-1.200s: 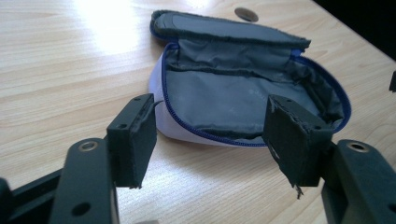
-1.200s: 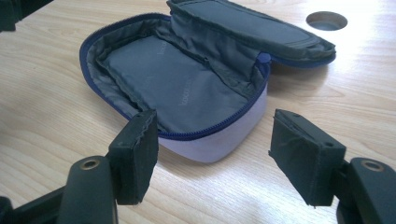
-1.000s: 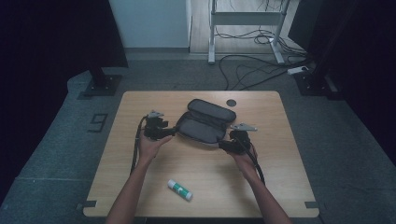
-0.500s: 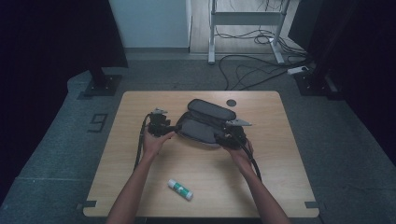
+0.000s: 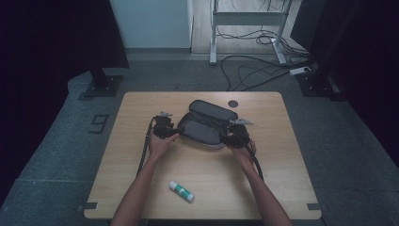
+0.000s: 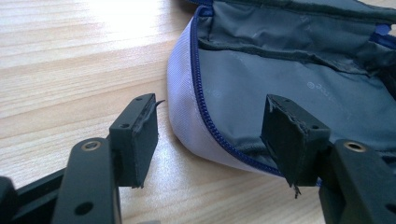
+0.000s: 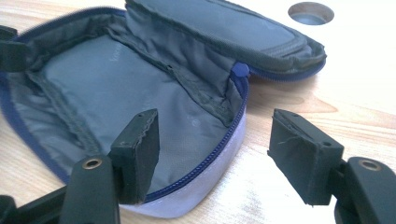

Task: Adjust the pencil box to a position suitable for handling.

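While you stand at the near edge, the wooden counter (image 5: 141, 188) spreads out under you, pale and rectangular, with a round hole (image 5: 233, 103) near its far side, just beyond the pouch.

Your grey zip pouch (image 5: 204, 125) lies open a little beyond the counter's middle, between your two hands. Its lid (image 5: 212, 110) is folded back toward the far side, the grey lining (image 7: 107, 79) faces up, and a blue zipper (image 6: 205, 116) runs along the pale outer rim. Nothing can be made out lying inside it.

Your left hand-held gripper (image 6: 210, 135) sits at the pouch's left end with its jaws spread wide. In the left gripper view one jaw stands over bare wood outside the rim and the other over the lining, so the rim runs between them; neither pad presses the fabric.

Your right hand-held gripper (image 7: 215, 149) sits at the pouch's right end, also spread wide. In the right gripper view one jaw is over the lining and the other over the wood, with the pale rim and zipper between them, apart from both pads.

A small glue stick (image 5: 181, 191), white with a green band, lies on its side near your edge of the counter, well apart from the pouch and between your forearms.
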A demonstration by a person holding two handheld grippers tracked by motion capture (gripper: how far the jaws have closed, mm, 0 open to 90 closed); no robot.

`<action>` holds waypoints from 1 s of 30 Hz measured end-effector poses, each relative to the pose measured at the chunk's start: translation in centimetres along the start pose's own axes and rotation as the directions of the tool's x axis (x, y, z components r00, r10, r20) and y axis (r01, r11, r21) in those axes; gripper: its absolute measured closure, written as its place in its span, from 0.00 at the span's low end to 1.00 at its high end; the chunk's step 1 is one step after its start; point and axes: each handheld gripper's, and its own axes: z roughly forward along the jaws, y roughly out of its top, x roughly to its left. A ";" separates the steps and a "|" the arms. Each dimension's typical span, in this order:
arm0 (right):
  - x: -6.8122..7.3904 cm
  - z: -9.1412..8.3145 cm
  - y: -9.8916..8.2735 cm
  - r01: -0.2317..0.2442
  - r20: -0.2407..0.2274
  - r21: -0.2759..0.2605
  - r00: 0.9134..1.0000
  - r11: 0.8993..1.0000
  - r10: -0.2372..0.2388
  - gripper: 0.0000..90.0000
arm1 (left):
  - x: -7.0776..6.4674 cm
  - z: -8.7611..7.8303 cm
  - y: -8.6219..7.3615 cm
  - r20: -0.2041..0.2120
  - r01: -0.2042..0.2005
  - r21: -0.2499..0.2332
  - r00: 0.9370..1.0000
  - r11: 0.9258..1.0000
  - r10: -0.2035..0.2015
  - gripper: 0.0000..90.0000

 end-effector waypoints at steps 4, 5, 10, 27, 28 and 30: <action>-0.3 0.9 -0.3 -0.020 0.008 0.019 1.000 1.000 0.020 0.39 | 0.2 0.5 -0.2 -0.012 0.004 0.008 1.000 1.000 -0.004 0.45; -0.4 1.0 -0.3 -0.018 0.009 0.021 1.000 1.000 0.018 0.39 | 0.2 0.6 -0.2 -0.014 0.001 0.009 1.000 1.000 -0.001 0.47; -0.7 1.5 -0.6 -0.029 0.021 0.030 0.999 0.999 0.028 0.41 | 0.2 0.8 -0.3 -0.020 -0.008 0.017 1.000 1.000 0.008 0.57; -1.0 2.1 -0.9 -0.013 0.001 0.050 1.000 0.999 0.013 0.69 | 0.1 1.8 -0.5 -0.030 0.013 0.007 0.999 1.000 -0.013 0.68; -0.9 2.2 -0.9 -0.006 0.005 0.051 1.000 0.999 0.006 0.70 | 0.0 1.8 -0.5 -0.037 0.009 0.007 0.999 1.000 -0.009 0.69; -1.0 2.4 -1.0 -0.004 0.006 0.057 1.000 0.998 0.004 0.73 | 0.0 1.9 -0.6 -0.041 0.009 0.008 0.999 1.000 -0.008 0.72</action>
